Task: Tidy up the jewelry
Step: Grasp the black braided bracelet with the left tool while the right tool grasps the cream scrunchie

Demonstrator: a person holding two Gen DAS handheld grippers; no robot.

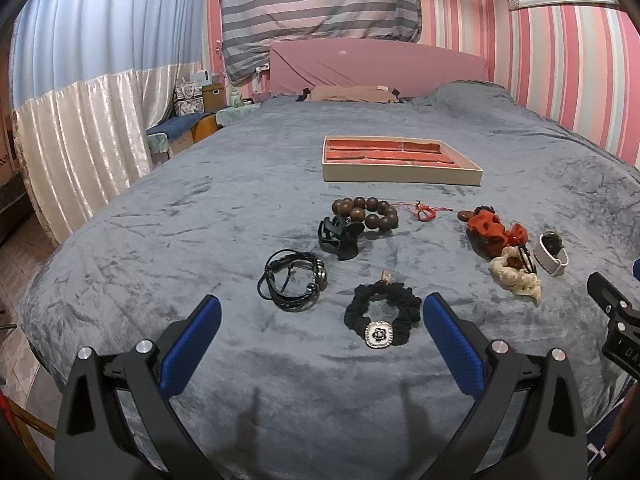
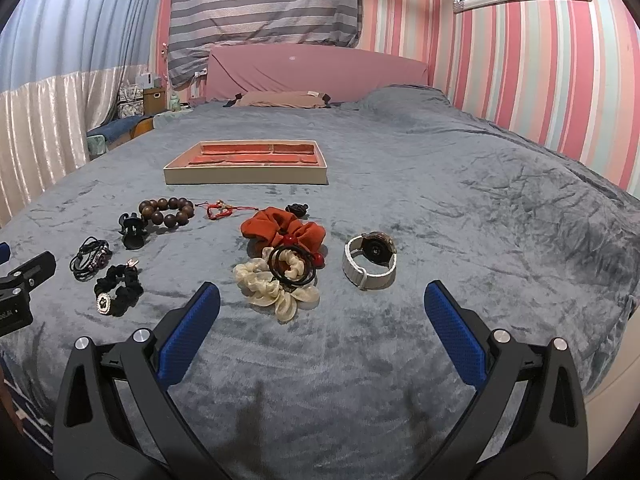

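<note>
Left gripper (image 1: 322,312): jaws spread wide, nothing held, 2 blue pads (image 1: 192,344) above the grey blanket (image 1: 160,240). Right gripper (image 2: 322,308): jaws likewise spread wide, nothing held, above the same blanket.

Nearest row, left wrist view:
- Black scrunchie (image 1: 382,314) with a silver square ornament, flat on the blanket, between the left gripper's fingertips and just beyond them.
- Black cord bracelet (image 1: 294,282), coiled, just left of and slightly beyond the scrunchie, apart from it.

Nearest row, right wrist view:
- Cream scrunchie (image 2: 276,286), ahead of the right gripper's left finger.
- Black hair ties (image 2: 292,266) with a red bead, lying on top of the cream scrunchie.
- Watch (image 2: 370,258) with a white strap, resting on its side, to the right of the cream scrunchie, apart from it.

Middle row:
- Orange scrunchie (image 2: 286,230), touching the far edge of the cream scrunchie.
- Black hair claw (image 1: 338,236), touching the near side of the wooden bead bracelet (image 1: 366,212).
- Red string bracelet (image 2: 220,210), between the bead bracelet and the orange scrunchie.
- Small dark item (image 2: 297,209) just behind the orange scrunchie; type not discernible.

Far:
- Tray (image 1: 400,172), cream walls, red-lined compartments, flat on the blanket beyond all the pieces; contents of the compartments not discernible.
- Pink headboard (image 1: 376,64) and striped wall (image 2: 520,60) behind.
</note>
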